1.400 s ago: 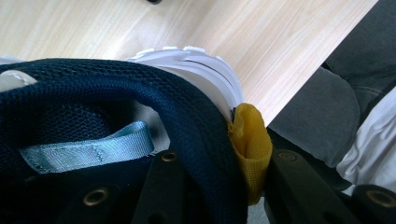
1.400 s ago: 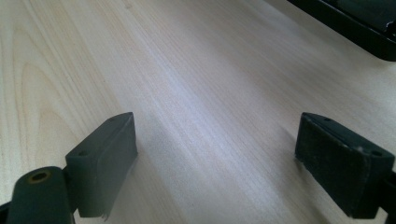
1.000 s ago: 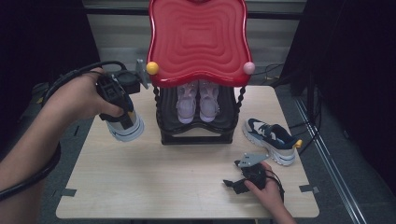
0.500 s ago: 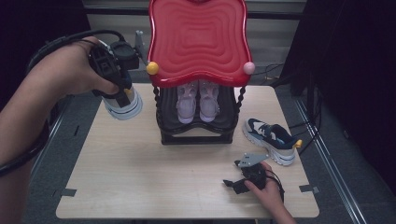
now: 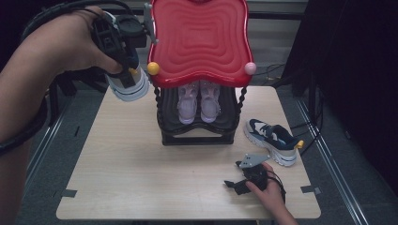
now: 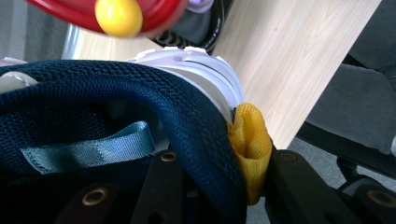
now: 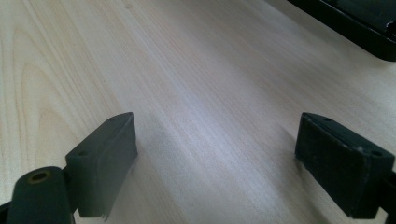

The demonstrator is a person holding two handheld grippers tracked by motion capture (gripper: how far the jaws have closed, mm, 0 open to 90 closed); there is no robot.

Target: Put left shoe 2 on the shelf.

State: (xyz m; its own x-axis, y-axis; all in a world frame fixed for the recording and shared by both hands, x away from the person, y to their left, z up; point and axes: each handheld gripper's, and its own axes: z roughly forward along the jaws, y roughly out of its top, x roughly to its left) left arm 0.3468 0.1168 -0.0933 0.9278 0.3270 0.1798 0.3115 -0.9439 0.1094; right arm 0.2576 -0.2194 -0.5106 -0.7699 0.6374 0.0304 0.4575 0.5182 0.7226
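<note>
Left gripper (image 5: 123,70) is clamped on the heel collar of a navy sneaker (image 5: 127,84), holding it in the air just left of the rack (image 5: 197,133), level with the rack's red top (image 5: 199,40) and close beside the yellow ball (image 5: 153,68) on its front left corner. Sole points down and toward the table (image 5: 141,178). In the left gripper view the navy mesh collar (image 6: 140,107) and the yellow heel tab (image 6: 250,140) are pinched between the black jaws, with a light-blue strap (image 6: 88,147) inside the shoe and the white sole (image 6: 201,70) beyond; the yellow ball (image 6: 118,17) sits right above it. Right gripper (image 5: 237,185) rests low on the table in front of the rack, toward its right side, jaws spread wide with nothing between them; the right gripper view has only bare wood between the two pads (image 7: 105,158), and the rack's black base at top right. The matching second sneaker (image 5: 272,140) lies on the table just right of the rack, toe toward the rack. A pair of pale pink shoes (image 5: 199,101) stands on the rack's lower shelf under the red top, toes forward.
</note>
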